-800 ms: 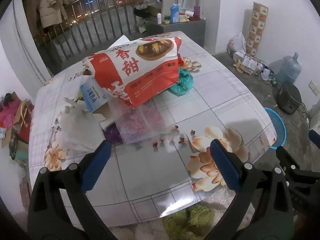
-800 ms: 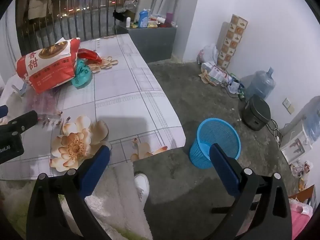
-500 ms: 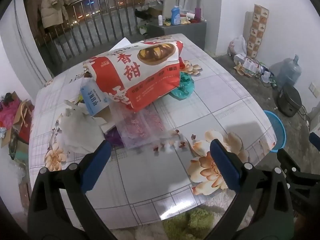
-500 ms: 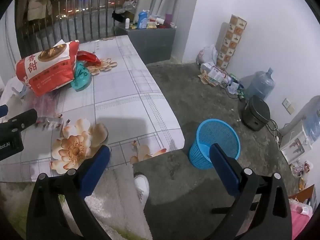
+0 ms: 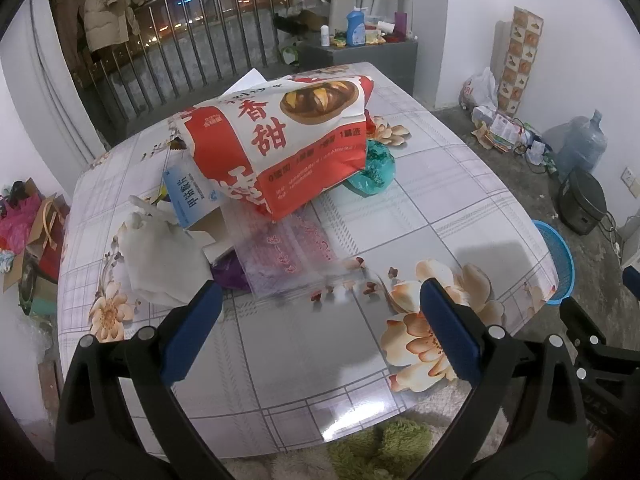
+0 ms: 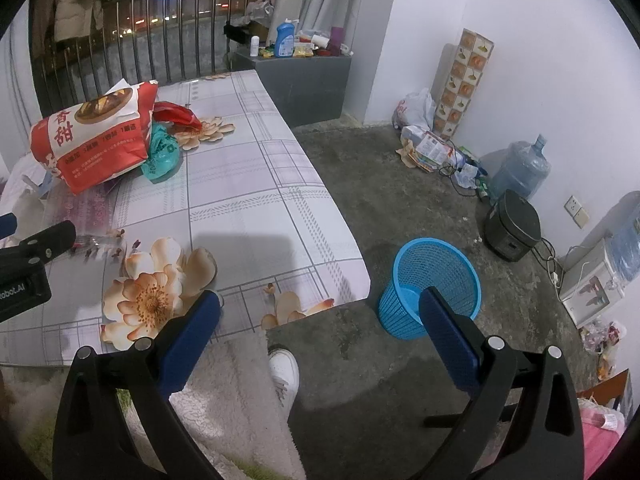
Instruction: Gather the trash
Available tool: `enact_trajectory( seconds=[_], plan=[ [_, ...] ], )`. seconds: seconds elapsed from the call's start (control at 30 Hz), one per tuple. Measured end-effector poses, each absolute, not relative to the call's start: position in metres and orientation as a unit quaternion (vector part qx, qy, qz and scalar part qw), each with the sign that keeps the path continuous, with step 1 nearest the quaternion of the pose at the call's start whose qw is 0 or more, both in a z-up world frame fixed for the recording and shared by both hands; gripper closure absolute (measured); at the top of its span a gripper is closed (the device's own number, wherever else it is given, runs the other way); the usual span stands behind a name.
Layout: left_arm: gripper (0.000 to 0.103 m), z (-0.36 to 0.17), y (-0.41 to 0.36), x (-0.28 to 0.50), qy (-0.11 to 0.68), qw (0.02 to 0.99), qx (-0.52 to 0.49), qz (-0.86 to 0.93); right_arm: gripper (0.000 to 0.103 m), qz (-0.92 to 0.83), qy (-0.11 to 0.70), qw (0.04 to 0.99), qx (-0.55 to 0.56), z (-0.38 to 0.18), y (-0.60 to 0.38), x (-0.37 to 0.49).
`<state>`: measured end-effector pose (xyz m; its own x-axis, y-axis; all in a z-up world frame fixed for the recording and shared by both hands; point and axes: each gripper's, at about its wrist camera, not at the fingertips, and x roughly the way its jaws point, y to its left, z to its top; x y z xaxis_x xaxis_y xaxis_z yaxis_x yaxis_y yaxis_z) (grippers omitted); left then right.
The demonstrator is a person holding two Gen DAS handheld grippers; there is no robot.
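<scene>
- L gripper [image 5: 320,312] jaws wide apart, empty, over table [image 5: 304,344] near edge.
- R gripper [image 6: 320,314] agape, empty, off table's corner.
- 1 blue basket [image 6: 430,284] on floor.
- 1 red bag [image 5: 280,148] tops trash pile w/ 1 teal bag [image 5: 374,170].

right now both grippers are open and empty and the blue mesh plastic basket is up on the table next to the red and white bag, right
Not quite. The blue mesh plastic basket stands on the concrete floor beside the floral-cloth table, not on it; the right wrist view shows this. The rest holds: left gripper and right gripper are open and empty.
</scene>
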<state>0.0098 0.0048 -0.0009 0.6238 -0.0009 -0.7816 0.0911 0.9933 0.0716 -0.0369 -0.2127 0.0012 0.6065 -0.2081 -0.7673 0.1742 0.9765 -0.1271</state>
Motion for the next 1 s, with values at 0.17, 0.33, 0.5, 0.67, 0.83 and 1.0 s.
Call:
enact_trajectory(
  seconds=[0.17,0.33,0.5,0.67,0.83,1.0],
  plan=[
    [0.008,0.0003,0.0047,0.0110,0.433,0.900,0.051,-0.022,0.006,-0.107,0.431,0.896,-0.019,-0.0002,-0.2115,-0.0373],
    [0.008,0.0007,0.0060,0.0117,0.433,0.900,0.049,-0.020,0.006,-0.107,0.431,0.896,-0.019,0.0000,-0.2115,-0.0373],
    [0.008,0.0006,0.0062,0.0118,0.433,0.900,0.050,-0.020,0.006,-0.107,0.431,0.896,-0.019,0.0008,-0.2118,-0.0369],
    [0.008,0.0010,0.0086,0.0136,0.434,0.899,0.048,-0.017,0.006,-0.107,0.431,0.896,-0.019,0.0008,-0.2122,-0.0370],
    [0.008,0.0011,0.0101,0.0146,0.434,0.899,0.048,-0.016,0.006,-0.107,0.431,0.896,-0.019,-0.0002,-0.2125,-0.0376],
    [0.008,0.0009,0.0100,0.0144,0.435,0.899,0.047,-0.016,0.006,-0.107,0.431,0.896,-0.018,0.0011,-0.2132,-0.0369]
  ],
)
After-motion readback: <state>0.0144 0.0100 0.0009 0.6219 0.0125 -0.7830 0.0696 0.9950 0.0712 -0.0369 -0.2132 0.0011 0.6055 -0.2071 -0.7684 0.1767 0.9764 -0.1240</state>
